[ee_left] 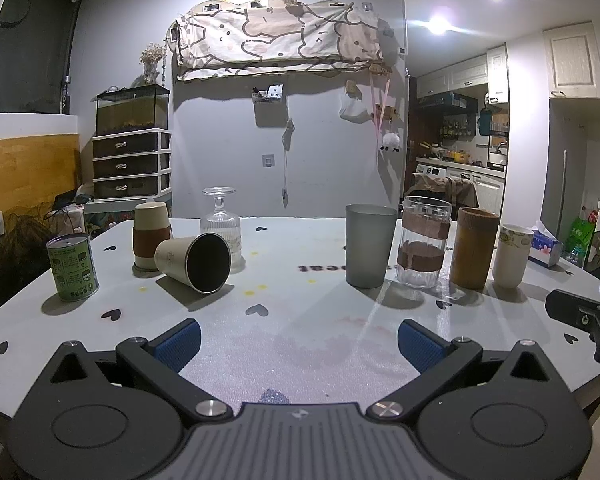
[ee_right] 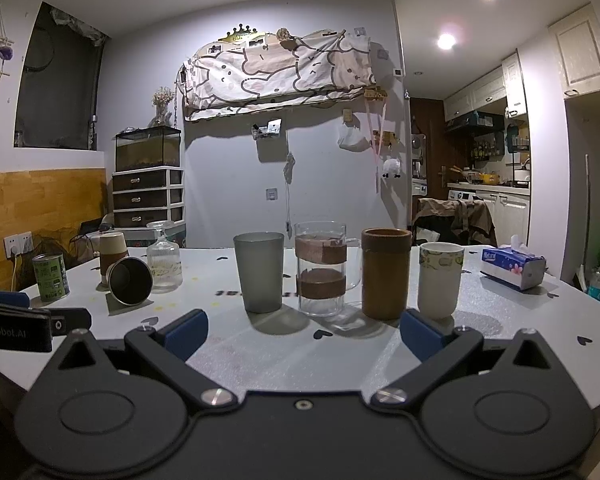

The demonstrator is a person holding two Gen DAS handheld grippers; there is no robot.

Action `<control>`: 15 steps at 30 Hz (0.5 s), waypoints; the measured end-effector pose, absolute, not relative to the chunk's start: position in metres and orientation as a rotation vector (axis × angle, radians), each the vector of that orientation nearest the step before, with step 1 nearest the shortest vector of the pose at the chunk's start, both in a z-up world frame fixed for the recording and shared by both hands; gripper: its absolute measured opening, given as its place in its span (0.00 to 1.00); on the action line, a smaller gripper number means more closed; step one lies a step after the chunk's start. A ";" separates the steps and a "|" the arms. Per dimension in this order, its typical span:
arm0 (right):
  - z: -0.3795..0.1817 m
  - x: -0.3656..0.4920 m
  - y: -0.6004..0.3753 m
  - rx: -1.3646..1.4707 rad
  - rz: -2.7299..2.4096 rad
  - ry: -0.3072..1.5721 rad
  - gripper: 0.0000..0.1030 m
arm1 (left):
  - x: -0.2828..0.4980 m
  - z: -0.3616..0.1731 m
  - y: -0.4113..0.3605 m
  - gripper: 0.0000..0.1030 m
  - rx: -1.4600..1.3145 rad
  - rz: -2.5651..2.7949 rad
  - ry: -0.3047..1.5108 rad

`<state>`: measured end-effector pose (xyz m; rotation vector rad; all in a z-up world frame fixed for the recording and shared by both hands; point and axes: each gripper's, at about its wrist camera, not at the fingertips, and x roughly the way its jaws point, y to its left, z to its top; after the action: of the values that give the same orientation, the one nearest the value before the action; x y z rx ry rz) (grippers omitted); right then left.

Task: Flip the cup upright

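Item: cream metal tumbler lying on its side point(ee_left: 194, 263), ahead-left of your left gripper point(ee_left: 298, 342), fingers spread, empty; you are approaching—pinch mid-wall; right gripper point(ee_right: 304, 334) spread, idling.

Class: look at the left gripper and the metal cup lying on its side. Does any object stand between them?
No. Only bare table lies between the open left gripper and the tipped metal cup. The green can stands off to the left.
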<state>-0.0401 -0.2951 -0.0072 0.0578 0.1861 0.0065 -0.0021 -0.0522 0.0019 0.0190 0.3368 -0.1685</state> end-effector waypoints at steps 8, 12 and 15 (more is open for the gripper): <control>-0.007 -0.040 -0.295 0.059 0.007 0.187 1.00 | -0.003 0.002 -0.053 1.00 0.020 -0.169 0.338; -0.007 -0.040 -0.295 0.060 0.007 0.188 1.00 | -0.003 0.001 -0.053 1.00 0.020 -0.169 0.338; -0.008 -0.040 -0.296 0.060 0.006 0.189 1.00 | -0.002 0.001 -0.054 1.00 0.020 -0.169 0.339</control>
<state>-0.0396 -0.2957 -0.0077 0.0601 0.1890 0.0063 -0.0024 -0.0536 0.0012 0.0195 0.3394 -0.1687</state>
